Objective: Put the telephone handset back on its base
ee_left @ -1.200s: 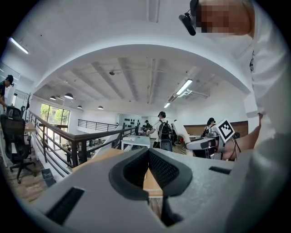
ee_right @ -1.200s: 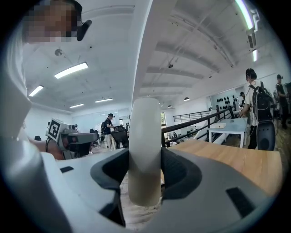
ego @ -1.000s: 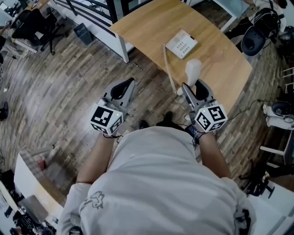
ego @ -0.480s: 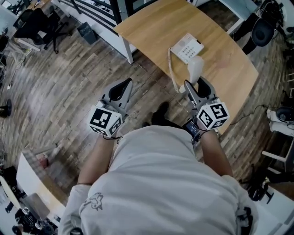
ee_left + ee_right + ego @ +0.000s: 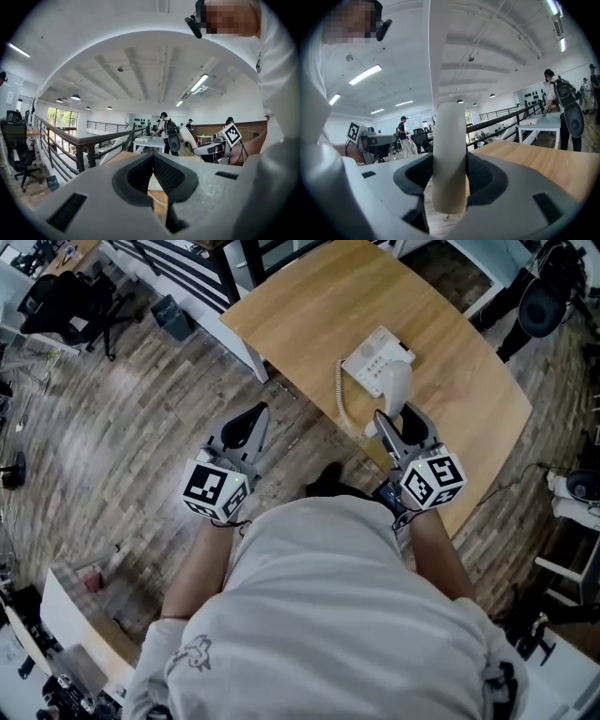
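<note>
The white telephone base (image 5: 374, 358) lies on the wooden table (image 5: 309, 306). My right gripper (image 5: 401, 424) is shut on the white handset (image 5: 397, 389), which stands upright just at the near side of the base. A coiled cord (image 5: 340, 395) runs from base to handset. In the right gripper view the handset (image 5: 449, 150) fills the gap between the pads of the right gripper (image 5: 450, 180). My left gripper (image 5: 246, 426) hangs over the floor left of the table, shut with nothing in it; its pads (image 5: 165, 171) meet at the tip.
The table's near edge (image 5: 281, 390) runs diagonally in front of both grippers. Black office chairs stand at the far left (image 5: 66, 296) and far right (image 5: 546, 304). A white desk (image 5: 56, 615) sits at the lower left. People stand in the background of both gripper views.
The person has moved closer to the table, and the handset in the right gripper has come nearer the base. The left gripper has kept its place.
</note>
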Tool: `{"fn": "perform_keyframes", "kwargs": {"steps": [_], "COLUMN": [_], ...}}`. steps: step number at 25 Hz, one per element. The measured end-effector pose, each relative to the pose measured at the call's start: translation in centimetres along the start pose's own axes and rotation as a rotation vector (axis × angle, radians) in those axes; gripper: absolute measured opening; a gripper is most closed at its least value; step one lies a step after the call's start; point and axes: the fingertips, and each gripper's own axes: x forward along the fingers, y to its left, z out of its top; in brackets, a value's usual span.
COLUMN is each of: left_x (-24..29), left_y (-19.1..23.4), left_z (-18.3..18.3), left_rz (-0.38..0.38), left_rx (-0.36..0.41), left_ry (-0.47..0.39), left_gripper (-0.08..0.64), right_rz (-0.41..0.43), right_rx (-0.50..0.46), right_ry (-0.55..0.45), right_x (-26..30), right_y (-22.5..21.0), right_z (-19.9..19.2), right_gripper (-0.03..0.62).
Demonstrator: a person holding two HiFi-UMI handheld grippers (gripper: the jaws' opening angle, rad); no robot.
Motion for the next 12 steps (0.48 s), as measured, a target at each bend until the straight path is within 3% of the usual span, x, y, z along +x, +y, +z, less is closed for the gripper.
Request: {"fn": "perform_keyframes", "kwargs": {"steps": [12], "left_x": [13.0], "left_y": [-1.7], "left_z": [1.7], "left_rz": [-0.102], "left_rx": [-0.001], "left_ry": [0.041], "left_gripper": [0.006], "right_rz": [0.015], "right_rx": [0.059], "right_ry": [0.017], "right_x": [2.2], "right_y": [-7.6], "right_z": [1.2], "right_gripper": [0.221]}}
